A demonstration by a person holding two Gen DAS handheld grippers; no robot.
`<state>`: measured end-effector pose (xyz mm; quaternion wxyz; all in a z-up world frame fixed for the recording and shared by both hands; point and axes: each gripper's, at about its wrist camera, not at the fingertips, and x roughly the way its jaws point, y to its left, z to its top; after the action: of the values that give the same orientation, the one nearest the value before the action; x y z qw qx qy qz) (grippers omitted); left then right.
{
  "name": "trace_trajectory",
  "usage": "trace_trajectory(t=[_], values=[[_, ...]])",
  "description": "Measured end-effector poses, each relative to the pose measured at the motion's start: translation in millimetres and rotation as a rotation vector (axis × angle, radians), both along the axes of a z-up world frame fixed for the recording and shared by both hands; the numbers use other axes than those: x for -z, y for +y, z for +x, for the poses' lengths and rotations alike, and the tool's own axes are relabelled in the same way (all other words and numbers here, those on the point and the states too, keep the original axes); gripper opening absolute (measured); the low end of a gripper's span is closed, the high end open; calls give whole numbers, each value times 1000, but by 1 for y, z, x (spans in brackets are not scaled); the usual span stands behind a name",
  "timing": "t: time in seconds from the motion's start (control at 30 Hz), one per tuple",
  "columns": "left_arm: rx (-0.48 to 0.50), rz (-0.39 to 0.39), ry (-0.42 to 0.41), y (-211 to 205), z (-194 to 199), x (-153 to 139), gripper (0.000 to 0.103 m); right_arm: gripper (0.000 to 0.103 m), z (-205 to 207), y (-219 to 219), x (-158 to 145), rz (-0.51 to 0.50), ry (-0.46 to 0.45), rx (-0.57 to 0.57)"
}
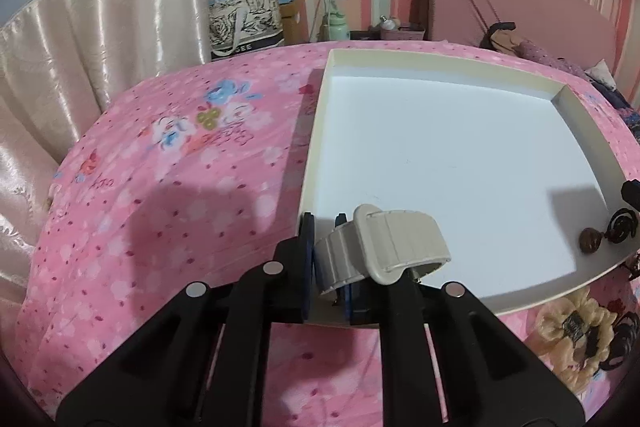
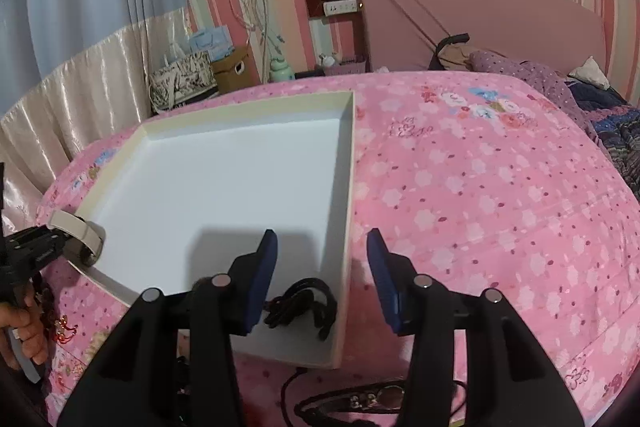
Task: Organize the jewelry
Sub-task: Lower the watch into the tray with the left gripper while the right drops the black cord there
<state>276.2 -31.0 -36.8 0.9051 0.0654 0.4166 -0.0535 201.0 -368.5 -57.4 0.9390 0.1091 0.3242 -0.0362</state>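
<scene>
The left gripper has its 2 blue pads pinched on a beige watch strap, gripping it by one end while the looped band sticks out over the near-left corner of the shallow white tray. From the right wrist view the same strap hangs at the tray's left edge, held in the left gripper, with the person's hand wrapped around the handle below it.

The right gripper stands spread, nothing between its pads. Its left finger hangs over the tray's inside, its right finger over the pink floral bedspread, so the jaws straddle the tray's right wall. Just under them, in the tray's near-right corner, lies a black tangled piece, cord or band, too knotted to name.

On the left wrist view, a dark bead with a black curled ornament sits at the tray's right edge, and the rest of the tray floor is bare white. Outside the tray on the bedspread, near right, a cream scrunchie rests beside something dark and coiled.

In the right wrist view, more dark jewelry with small stones lies on the bedspread in front of the tray, partly hidden by the gripper.
</scene>
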Motion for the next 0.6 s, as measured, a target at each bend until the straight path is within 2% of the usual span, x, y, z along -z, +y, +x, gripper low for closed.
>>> trace_trajectory(t=[0.13,0.23,0.3,0.43,0.5,0.6], values=[[-30,-15,18,12,0,-3,12,47,9,5,4,-42,38,8],[-37,-35,35,11,3,-4,12,47,10,5,3,-96,64,52],[-32,-23,34,10,-3,-3,12,47,14,3,7,-132,97,81],[-21,-18,35,12,-12,-2,12,55,15,1,9,-166,103,110],[-21,-25,39,14,-15,-2,12,56,18,7,8,-222,103,112],[-22,-33,34,14,-18,-2,12,56,25,9,6,-237,112,115]])
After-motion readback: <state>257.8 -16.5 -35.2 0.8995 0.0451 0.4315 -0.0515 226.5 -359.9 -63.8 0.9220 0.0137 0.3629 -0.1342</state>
